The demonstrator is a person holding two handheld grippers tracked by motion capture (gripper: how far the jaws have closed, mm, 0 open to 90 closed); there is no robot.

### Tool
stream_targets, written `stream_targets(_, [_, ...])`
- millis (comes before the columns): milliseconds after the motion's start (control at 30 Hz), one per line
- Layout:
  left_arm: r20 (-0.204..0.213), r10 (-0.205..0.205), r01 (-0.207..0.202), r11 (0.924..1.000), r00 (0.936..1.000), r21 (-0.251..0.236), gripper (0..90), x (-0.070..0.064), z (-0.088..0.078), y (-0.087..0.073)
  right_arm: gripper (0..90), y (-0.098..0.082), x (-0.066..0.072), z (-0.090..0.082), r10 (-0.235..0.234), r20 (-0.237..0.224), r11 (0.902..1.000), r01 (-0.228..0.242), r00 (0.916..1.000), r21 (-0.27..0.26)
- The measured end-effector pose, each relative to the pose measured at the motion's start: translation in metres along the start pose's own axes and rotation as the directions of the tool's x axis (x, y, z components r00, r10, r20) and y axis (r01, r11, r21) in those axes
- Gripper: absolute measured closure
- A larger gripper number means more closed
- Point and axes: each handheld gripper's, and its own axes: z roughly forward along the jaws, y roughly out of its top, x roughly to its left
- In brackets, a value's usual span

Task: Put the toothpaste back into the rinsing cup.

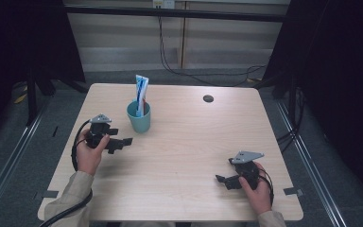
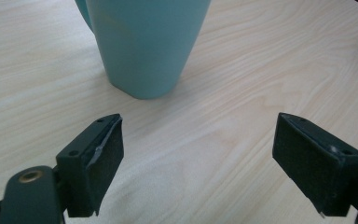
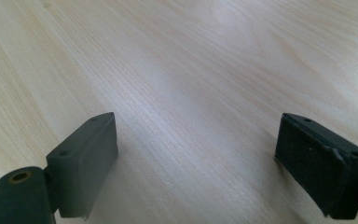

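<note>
My left gripper (image 1: 123, 143) stands open, nothing between its jaws, low over the table (image 1: 194, 142). The cup (image 1: 138, 117) stands upright just ahead of it, slightly left of the jaw line in the left gripper view, not touched. A tube (image 1: 141, 94) stands in the cup, long axis near vertical. My right gripper (image 1: 223, 179) is open and empty, well apart at the near right. The left is plainly the nearer; I judge the approach its own.

High view overlooks table (image 1: 179, 156); gripper views skim it.
</note>
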Motion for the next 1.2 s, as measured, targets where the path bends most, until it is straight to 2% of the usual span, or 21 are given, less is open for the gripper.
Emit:
stream_targets(167, [0.002, 0.011, -0.011, 0.9999, 0.9999, 0.004, 16.5, -0.001, 0.002, -0.008, 12.3, 0.000, 0.000, 0.000, 0.000, 0.000, 1.0000, 0.000, 1.0000, 0.000])
stream_targets(200, [0.007, 0.025, -0.025, 0.9995, 0.9997, 0.019, 16.4, -0.001, 0.004, -0.012, 12.3, 0.000, 0.000, 0.000, 0.001, 0.000, 1.0000, -0.001, 1.0000, 0.000])
stream_targets(267, [0.013, 0.027, -0.028, 0.9993, 0.9995, 0.027, 16.4, -0.001, 0.006, -0.017, 12.3, 0.000, 0.000, 0.000, 0.001, 0.001, 1.0000, -0.001, 1.0000, 0.001])
stream_targets(733, [0.024, 0.005, -0.006, 0.9991, 0.9997, 0.041, 16.4, -0.002, 0.011, -0.042, 12.3, 0.000, 0.000, 0.000, 0.000, 0.000, 1.0000, 0.000, 1.0000, 0.000])
stream_targets(900, [0.014, 0.004, -0.005, 0.9989, 0.9999, 0.046, 16.5, -0.002, 0.013, -0.046, 12.3, 0.000, 0.000, 0.000, 0.001, 0.000, 1.0000, -0.001, 1.0000, 0.000])
stream_targets(933, [0.016, 0.015, -0.015, 0.9987, 0.9998, 0.048, 16.5, -0.004, 0.014, -0.048, 12.4, 0.000, 0.000, 0.000, 0.001, 0.000, 1.0000, -0.001, 1.0000, 0.000])
stream_targets(1200, [0.007, 0.025, -0.026, 0.9984, 0.9997, 0.050, 16.6, -0.008, 0.016, -0.051, 12.4, 0.000, 0.000, 0.000, 0.000, 0.002, 1.0000, 0.000, 1.0000, 0.001])
